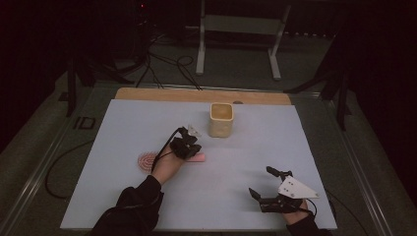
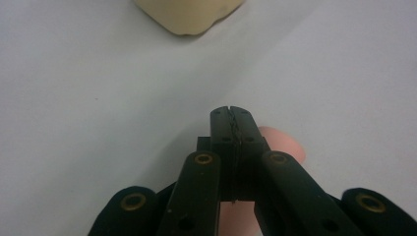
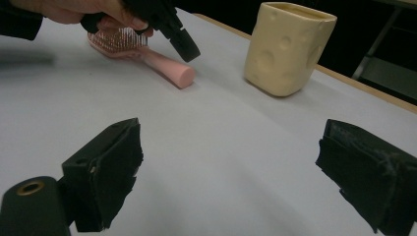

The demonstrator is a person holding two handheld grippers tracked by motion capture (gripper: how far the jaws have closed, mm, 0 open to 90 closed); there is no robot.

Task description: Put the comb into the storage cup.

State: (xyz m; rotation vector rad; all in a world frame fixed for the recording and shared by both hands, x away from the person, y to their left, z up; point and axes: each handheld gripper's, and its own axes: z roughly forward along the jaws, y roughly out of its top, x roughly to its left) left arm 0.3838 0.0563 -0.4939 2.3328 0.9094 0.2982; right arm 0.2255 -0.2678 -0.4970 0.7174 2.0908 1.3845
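Observation:
A pink hairbrush point(image 1: 146, 160) lies flat on the white table sheet point(image 1: 123, 123), bristles up, its handle point(image 3: 164, 66) pointing right. My left gripper point(image 1: 189, 145) sits just over that handle, tips angled down. Its jaws point(image 2: 231, 115) are pressed together with nothing between them, and the pink handle end point(image 2: 287, 142) peeks out beneath them. From the right gripper view the left gripper point(image 3: 184, 46) hovers close above the handle. My right gripper point(image 1: 259, 181) rests near the front right of the sheet, wide open and empty point(image 3: 231, 167).
A cream cup with round dimples point(image 1: 221, 119) stands upright at the back centre, just beyond the brush point(image 3: 287, 46) point(image 2: 189, 14). A wooden strip point(image 1: 147, 93) runs along the table's far edge. Cables and a metal stand point(image 1: 236, 24) lie on the dark floor behind.

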